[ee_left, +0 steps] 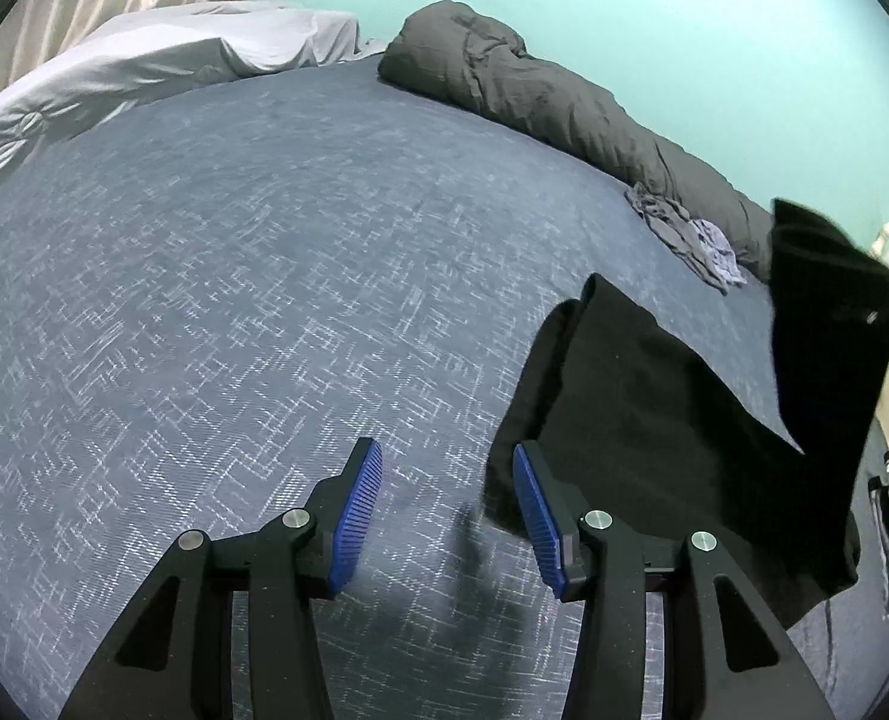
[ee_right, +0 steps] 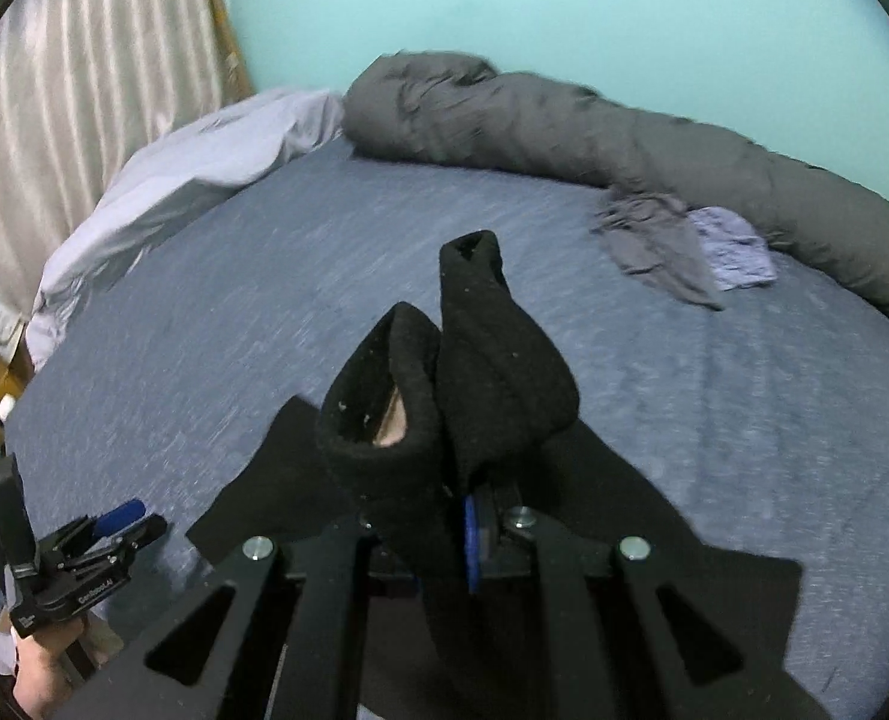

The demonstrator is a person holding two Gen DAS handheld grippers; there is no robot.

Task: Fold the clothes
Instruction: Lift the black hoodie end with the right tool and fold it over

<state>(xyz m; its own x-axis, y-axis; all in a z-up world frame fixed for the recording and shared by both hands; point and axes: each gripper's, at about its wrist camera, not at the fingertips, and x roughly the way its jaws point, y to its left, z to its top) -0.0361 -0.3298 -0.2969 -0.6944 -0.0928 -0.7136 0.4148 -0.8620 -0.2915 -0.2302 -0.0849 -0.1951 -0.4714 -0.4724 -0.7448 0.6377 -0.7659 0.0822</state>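
- Bedroom with a teal wall [ee_left: 654,30] and a curtain [ee_right: 72,138]; I'm working on a bed with a blue patterned bedspread [ee_left: 252,276].
- The black garment [ee_left: 642,420] lies on the near right part of the bedspread. Part is spread flat and part is lifted into the air at the right edge of the left wrist view.
- It looks like thick fleece or knit. I judge it soft and limp, light, with enough body to hold a rolled tube shape, and not slippery.
- In the right wrist view two tube-like ends stand up just above the right gripper [ee_right: 474,516]. They could be sleeves or legs, I can't tell which.
- The right gripper is pinched tight on a bunch of the black cloth, with the blue pad edge showing beside it.
- The left gripper [ee_left: 447,516] is spread about halfway with nothing between its pads [ee_left: 357,516]. It hovers over the bedspread just left of the garment's near edge.
- My call on where to grip: take the free near corner or hem with the left gripper. One layer only, close to the edge, so it spreads flat.
- Risk: thick cloth bunches, so I could grab two layers.
- Further out, a grey rolled duvet [ee_left: 564,102] lies along the wall with crumpled grey-blue clothes [ee_left: 684,234] beside it.
- A pale pillow [ee_left: 162,66] sits at the far left, well apart from the garment.
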